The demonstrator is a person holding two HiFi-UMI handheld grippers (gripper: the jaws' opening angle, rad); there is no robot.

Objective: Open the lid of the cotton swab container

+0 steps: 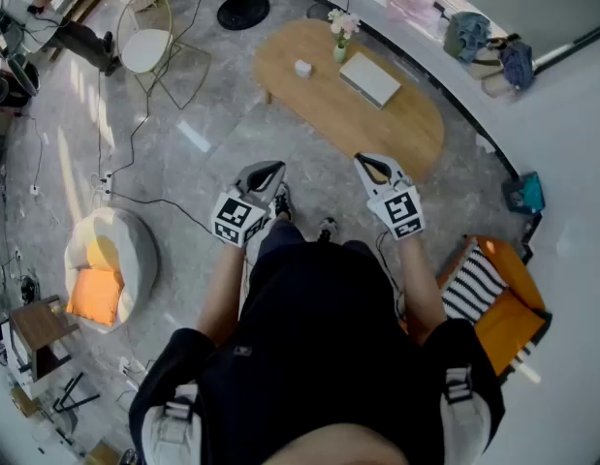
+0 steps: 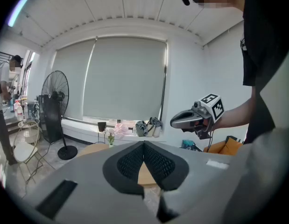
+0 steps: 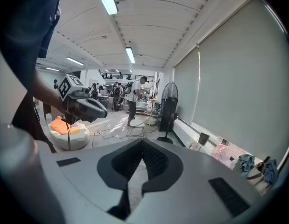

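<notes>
Currently pre-approach: left gripper (image 1: 265,172) and right gripper (image 1: 373,167) both closed on nothing. Small white container (image 1: 302,67), likely the swab one, sits on the wooden table (image 1: 416,129), well apart. Next: step closer, reach its lid.

Oval wooden table (image 1: 401,129) stands on grey marbled floor (image 1: 198,163).

On table:
- small white container (image 1: 302,68) toward left end
- vase with flowers (image 1: 340,45) just beside it, nearer far edge
- flat pale rectangular box (image 1: 370,79) near middle, apart from both

On floor:
- round black fan base (image 1: 243,11) beyond table
- white wire chair (image 1: 149,39) at left
- white beanbag with orange cushion (image 1: 106,264) at lower left
- black cable (image 1: 154,201) trailing across
- orange seat with striped cushion (image 1: 489,294) at right
</notes>
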